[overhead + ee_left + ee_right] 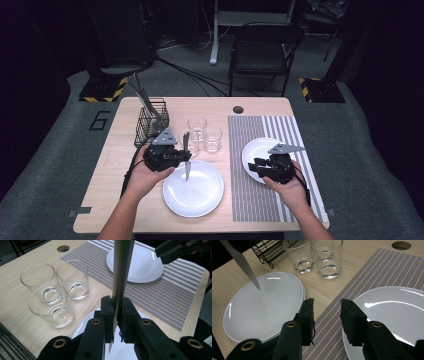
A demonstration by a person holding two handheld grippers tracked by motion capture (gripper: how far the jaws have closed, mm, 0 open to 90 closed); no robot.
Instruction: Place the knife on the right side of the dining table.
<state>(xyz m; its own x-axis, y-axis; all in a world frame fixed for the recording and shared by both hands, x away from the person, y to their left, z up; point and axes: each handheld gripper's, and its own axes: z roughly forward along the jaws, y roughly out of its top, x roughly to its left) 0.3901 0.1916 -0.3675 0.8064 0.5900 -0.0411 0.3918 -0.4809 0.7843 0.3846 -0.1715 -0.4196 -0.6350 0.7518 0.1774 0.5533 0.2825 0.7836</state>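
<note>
My left gripper (183, 158) is shut on a table knife (186, 161), held above the far edge of a white plate (197, 197) at the table's front centre. In the left gripper view the pads (107, 311) clamp the knife (122, 270), whose handle runs up out of frame. Its blade tip (249, 271) points down over the near plate (262, 310) in the right gripper view. My right gripper (254, 166) hovers at the left edge of a second white plate (256, 147) on the striped placemat (250, 200). The right gripper (327, 307) is open, with nothing between its jaws.
Three empty glasses (205, 134) stand behind the near plate. A black wire cutlery basket (150, 122) holding more cutlery stands at the back left. A round hole (238, 109) is in the table's far edge. A folding chair (265, 50) stands beyond the table.
</note>
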